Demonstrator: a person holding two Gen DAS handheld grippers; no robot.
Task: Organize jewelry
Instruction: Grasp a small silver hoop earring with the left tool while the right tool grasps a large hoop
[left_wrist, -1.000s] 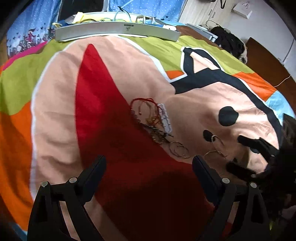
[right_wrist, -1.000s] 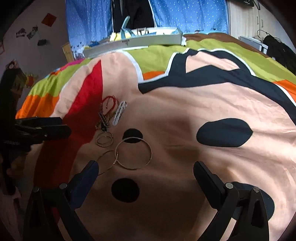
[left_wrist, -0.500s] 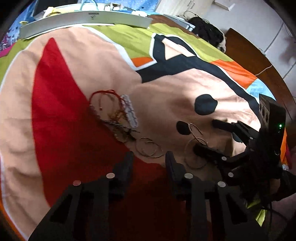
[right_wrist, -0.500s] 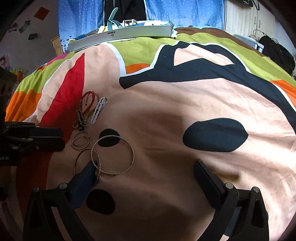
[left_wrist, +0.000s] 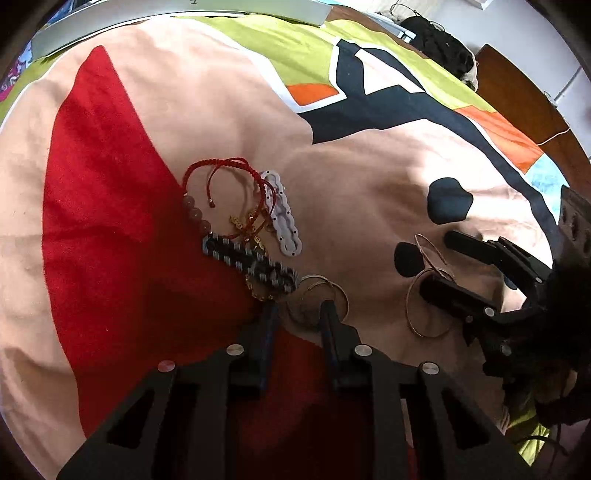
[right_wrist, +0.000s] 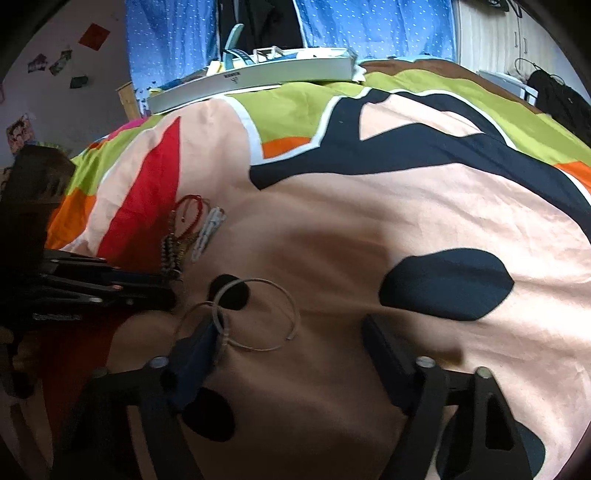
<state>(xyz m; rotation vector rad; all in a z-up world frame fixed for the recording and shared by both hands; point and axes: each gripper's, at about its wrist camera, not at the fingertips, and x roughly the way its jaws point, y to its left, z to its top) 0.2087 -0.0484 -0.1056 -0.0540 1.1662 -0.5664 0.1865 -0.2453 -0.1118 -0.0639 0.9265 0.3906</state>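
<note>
1. The left gripper has its jaws drawn in to a narrow gap, with nothing gripped between them. Its tips sit at the near edge of the small bangles, the right tip overlapping their rim, so those rings lie just ahead.
2. The right gripper stands wide open and grips nothing. Its left finger rests on the near-left rim of the large hoops, so most of each ring lies between the jaws.
3. The hoops lie flat on the bedspread, just right of the small bangles; the right gripper is nearer them.
4. Farther left, the bracelet pile runs near to far; red cord, beads and woven band tangle.
5. I cannot tell whether either tip touches metal, and the finger hides the hoops' near rim.
</note>
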